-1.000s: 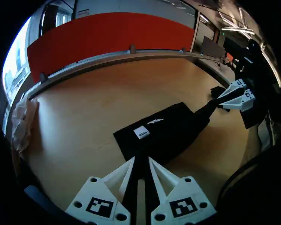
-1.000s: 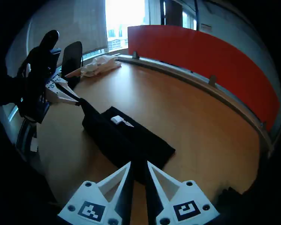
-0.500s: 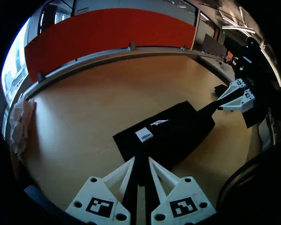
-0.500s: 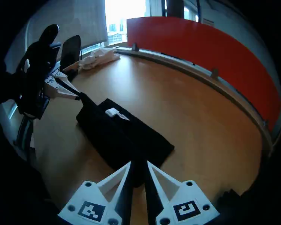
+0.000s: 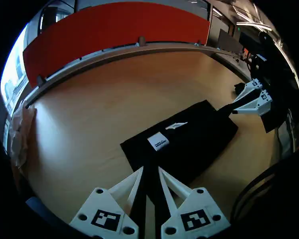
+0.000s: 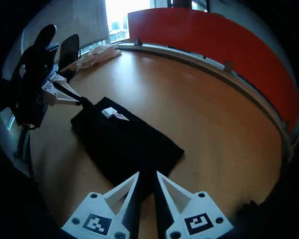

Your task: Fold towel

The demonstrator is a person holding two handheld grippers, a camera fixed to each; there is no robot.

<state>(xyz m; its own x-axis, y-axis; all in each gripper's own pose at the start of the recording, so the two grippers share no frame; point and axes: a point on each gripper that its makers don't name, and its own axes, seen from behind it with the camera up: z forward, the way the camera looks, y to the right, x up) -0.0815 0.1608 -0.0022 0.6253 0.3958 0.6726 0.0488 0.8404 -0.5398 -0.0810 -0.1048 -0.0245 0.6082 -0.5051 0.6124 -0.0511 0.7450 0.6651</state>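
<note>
Two grippers work one towel (image 5: 189, 139). It is black and lies mostly flat on the wooden table (image 5: 93, 99), stretched between them. A white label (image 5: 158, 142) faces up near the L end.

1. Grip state. The left gripper (image 5: 151, 171) has its fingers drawn narrow, with black fabric pinched between them at the near end. The right gripper (image 6: 147, 175) is likewise narrow, with fabric between its fingers at the opposite end. From the left gripper view, the R tips can be seen nipping the far corner.
2. Step in hand (est.): tensioning the towel flat before the next fold.
3. Procedure:
 - Pull L and R apart evenly, with just enough tension to remove slack. Do not drag the cloth across the table.
 - Hold both ends at equal height, approx. level with the surface.
 - When folding over, move both grippers in parallel and at the same rate.
 - Match edge to edge and check the corners in both views.
4. Caution: the pinch is small. A jerk may pull a corner free.
</note>
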